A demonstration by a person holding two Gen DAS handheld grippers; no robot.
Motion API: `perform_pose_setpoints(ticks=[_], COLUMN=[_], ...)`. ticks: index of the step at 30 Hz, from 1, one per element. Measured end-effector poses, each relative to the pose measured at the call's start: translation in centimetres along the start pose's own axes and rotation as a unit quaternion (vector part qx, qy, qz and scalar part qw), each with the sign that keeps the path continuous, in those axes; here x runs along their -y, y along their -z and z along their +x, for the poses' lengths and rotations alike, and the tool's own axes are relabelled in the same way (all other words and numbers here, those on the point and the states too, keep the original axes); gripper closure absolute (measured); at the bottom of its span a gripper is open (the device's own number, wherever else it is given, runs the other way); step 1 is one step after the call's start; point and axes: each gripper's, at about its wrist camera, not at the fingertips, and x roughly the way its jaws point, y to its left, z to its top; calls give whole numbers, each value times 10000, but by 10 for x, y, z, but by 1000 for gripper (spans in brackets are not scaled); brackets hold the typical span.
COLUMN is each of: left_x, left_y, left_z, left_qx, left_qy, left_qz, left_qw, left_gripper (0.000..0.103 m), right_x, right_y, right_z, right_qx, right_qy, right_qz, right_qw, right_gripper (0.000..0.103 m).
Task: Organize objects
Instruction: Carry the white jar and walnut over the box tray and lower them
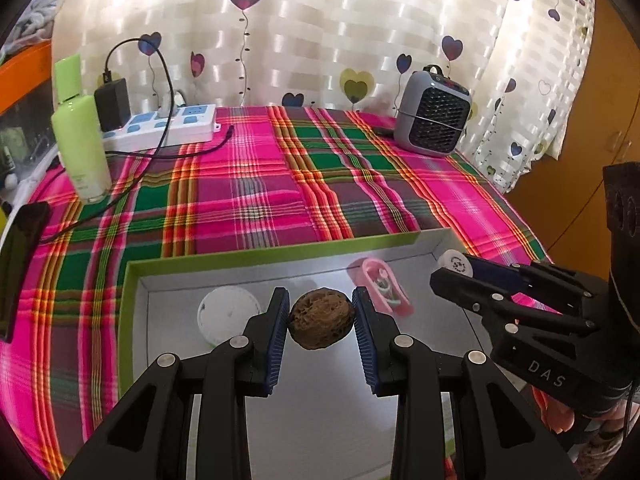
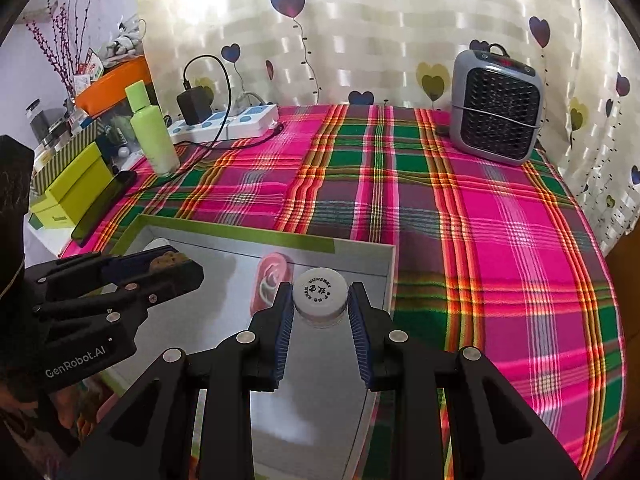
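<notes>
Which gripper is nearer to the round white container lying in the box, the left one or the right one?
Left. The left gripper, holding a walnut, hangs just beside the white container. The right gripper, holding a white-capped bottle, is at the box's opposite end.

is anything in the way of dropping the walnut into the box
Nothing visible blocks it. The left hand-held gripper holds the walnut over bare floor of the box, between the white lid and pink case.

Plaid-covered table: green-rimmed box, heater, power strip, green bottle, phone.
</notes>
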Motion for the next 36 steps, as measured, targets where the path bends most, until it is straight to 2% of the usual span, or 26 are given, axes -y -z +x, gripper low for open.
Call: perform_pose_setpoints(ticks=[11, 36], left_x=[0, 0], left_y=[-7, -11], left_z=[18, 22], left_qx=[-89, -115], left_qy=[-44, -114], left_qz=[29, 92], left_qw=[9999, 9998], left_gripper=[72, 72], right_x=[0, -5], right_y=[-6, -8], right_z=[17, 25], right_qx=[-146, -219], right_qy=[-49, -52], right_qz=[-40, -139], right_qw=[9999, 9996], right_gripper=[74, 74])
